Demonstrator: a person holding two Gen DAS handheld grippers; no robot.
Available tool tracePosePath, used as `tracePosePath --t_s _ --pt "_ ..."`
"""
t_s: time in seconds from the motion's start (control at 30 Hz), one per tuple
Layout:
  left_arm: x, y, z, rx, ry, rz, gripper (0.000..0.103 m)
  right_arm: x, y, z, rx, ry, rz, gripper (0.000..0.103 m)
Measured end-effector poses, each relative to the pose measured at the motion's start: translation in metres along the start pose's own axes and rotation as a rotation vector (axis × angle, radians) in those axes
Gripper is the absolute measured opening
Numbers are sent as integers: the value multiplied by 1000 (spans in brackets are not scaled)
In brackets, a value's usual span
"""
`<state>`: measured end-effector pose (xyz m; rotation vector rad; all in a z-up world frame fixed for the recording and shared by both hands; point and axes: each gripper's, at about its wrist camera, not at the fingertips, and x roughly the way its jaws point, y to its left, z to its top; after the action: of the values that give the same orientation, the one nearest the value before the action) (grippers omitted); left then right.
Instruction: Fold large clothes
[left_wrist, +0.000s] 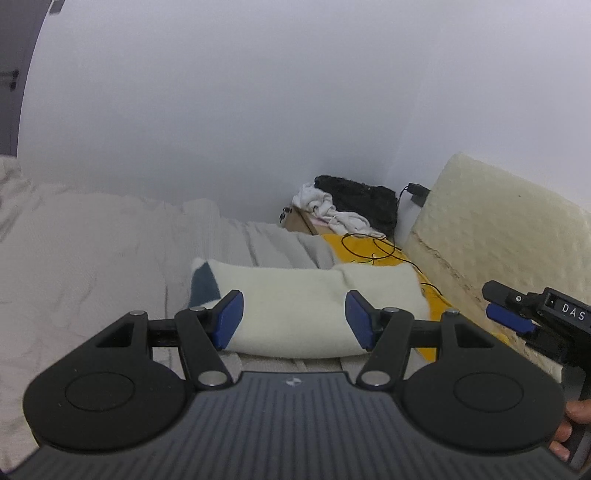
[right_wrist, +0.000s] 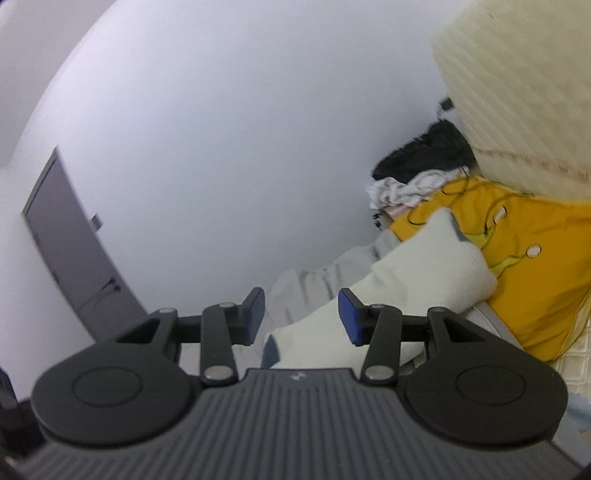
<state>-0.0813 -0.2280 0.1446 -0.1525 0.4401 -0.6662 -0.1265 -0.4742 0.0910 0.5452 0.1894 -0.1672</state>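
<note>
1. One folded cream-white fleece garment with a dark teal patch at one end lies on the pale grey quilted bed cover; it serves as the landmark here.
2. Two grippers show. The left gripper, black with blue pads, hovers just in front of the garment, its jaws standing well apart and holding nothing; the garment lies beyond the pads, not pinched.
3. The right gripper, in its own view, is likewise parted with nothing held, its right pad seen against the garment. From the left view it sits to the garment's right, and whether it is open cannot be told from there.
4. One yellow cloth lies behind and right of the garment, with one thin black cable looped over it.
5. One cream textured foam pad leans against the wall right of the garment.
6. One brown cardboard box stands behind the garment; over it are heaped one crumpled white cloth and one black fuzzy item.
7. One grey door is far left of the garment.
</note>
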Motion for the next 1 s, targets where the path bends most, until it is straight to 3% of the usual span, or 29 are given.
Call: tracePosePath --t_s 0.3,0.47,0.67,0.8,1.0 --pt "-70 -23 -24 144 -63 15 75 -47 38 -26 -161 21 14 48" --pt "-90 -18 -44 156 -70 17 77 -58 43 -48 -219 41 -2 48" --pt "-90 -2 -73 140 -79 50 80 -62 46 -73 -299 64 -41 48" --pt "-82 8 -94 150 -35 75 80 -63 42 -89 -344 76 -73 48" --pt "-76 16 -101 140 -24 94 81 -61 36 -108 -361 93 -112 48"
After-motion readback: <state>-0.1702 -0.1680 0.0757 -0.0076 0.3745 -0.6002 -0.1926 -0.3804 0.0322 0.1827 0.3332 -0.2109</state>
